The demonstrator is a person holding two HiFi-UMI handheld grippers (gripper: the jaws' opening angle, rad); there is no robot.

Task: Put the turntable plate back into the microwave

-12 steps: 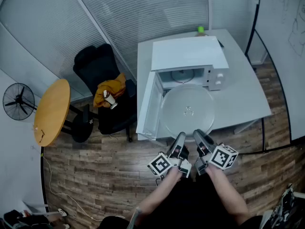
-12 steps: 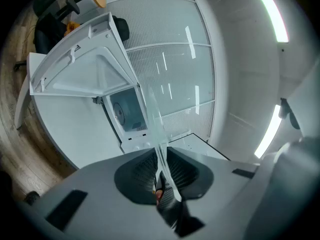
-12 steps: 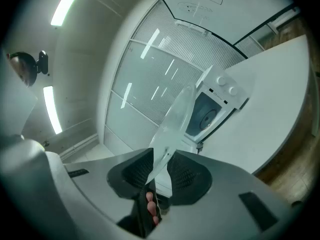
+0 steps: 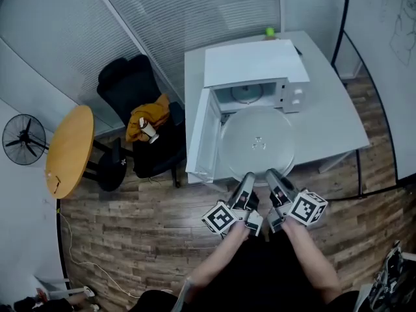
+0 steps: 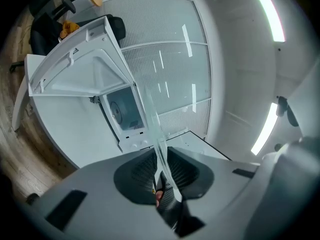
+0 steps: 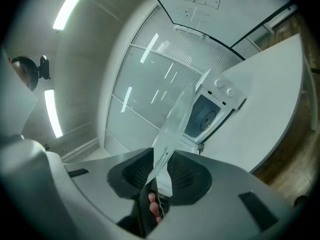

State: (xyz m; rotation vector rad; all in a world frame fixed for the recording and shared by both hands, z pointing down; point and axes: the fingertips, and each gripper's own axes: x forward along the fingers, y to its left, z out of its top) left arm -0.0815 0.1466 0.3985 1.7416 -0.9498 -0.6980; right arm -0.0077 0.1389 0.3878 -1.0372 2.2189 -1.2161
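Counting from the left in the head view: one standing fan, one round wooden-topped bench, and one black office chair with one orange-yellow cloth heaped on its seat. Next comes one white bench carrying one white microwave. The microwave's door stands swung open to the left, and two knobs sit on its right-hand panel. One small green thing sits on the white bench behind the microwave, and one whiteboard hangs at the far right.

One glass turntable plate is held level just in front of the open cavity, over the near part of the white bench and outside the microwave. Two claws carry it by its near rim, each bearing one marker cube. The left claw is closed to a narrow gap on the rim. In the left gripper view the glass edge runs between its ribbed pads, which press on it. The right claw, just beside it, grips the same rim in the same way, its pads drawn narrow on the glass.

The whiteboard bears a line doodle and some scrawl, too small to read. The cubes show only black-and-white square patterns.
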